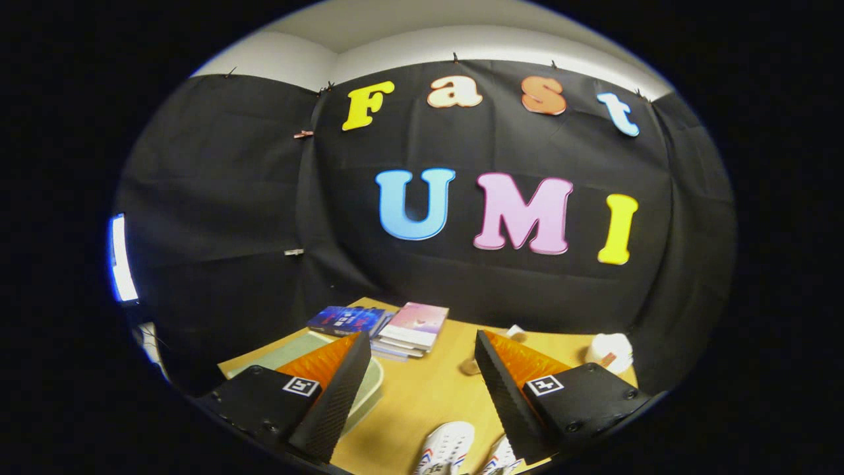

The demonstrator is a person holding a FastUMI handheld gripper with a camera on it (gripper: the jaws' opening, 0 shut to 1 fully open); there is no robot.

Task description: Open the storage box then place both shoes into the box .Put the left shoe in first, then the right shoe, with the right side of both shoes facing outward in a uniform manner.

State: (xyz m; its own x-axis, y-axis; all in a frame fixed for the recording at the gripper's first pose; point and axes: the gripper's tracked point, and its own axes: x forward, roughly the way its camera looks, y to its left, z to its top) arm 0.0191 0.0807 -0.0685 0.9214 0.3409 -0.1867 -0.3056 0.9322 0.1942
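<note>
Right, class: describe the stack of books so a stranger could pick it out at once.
Start at the wooden table below the black cloth wall. The gripper is open above it, holding nothing; beyond its fingertips, at the table's far edge, lies the stack of books. Its pink top cover sets it apart from the dark blue book beside it.
</note>
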